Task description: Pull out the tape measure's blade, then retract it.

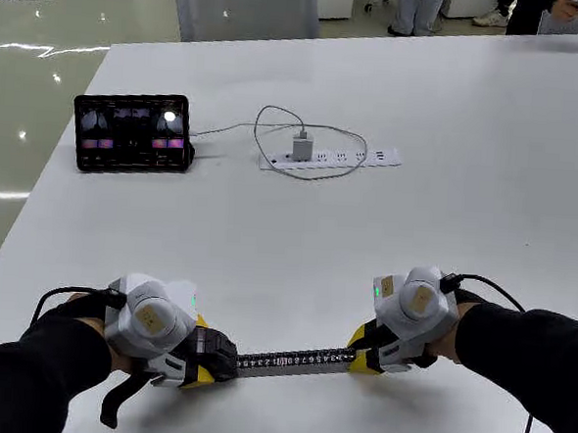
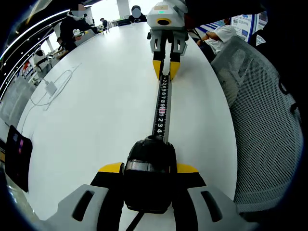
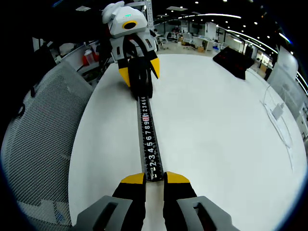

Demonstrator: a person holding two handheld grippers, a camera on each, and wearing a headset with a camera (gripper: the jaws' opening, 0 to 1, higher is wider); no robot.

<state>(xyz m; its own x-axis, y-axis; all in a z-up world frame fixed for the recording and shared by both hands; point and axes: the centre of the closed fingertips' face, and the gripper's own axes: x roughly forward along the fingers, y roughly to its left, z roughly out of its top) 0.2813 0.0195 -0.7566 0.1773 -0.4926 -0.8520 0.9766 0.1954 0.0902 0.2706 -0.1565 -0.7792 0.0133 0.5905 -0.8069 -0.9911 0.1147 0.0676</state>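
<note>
The black tape measure case (image 2: 150,171) sits between the yellow-tipped jaws of my left gripper (image 2: 149,169), which is shut on it; in the head view the case (image 1: 218,354) is at the lower left with the left gripper (image 1: 205,359) on it. A dark blade with white numbers (image 1: 295,359) runs flat just over the table to my right gripper (image 1: 357,358). In the right gripper view the blade (image 3: 148,139) stretches from the case (image 3: 139,79) down to my right gripper (image 3: 154,179), shut on the blade's end.
A dark tablet (image 1: 133,131) with a lit screen stands at the back left. A white power strip (image 1: 332,158) with a charger and looped cable lies behind. A mesh chair (image 2: 262,110) stands beside the white table (image 1: 386,232). People sit in the far background.
</note>
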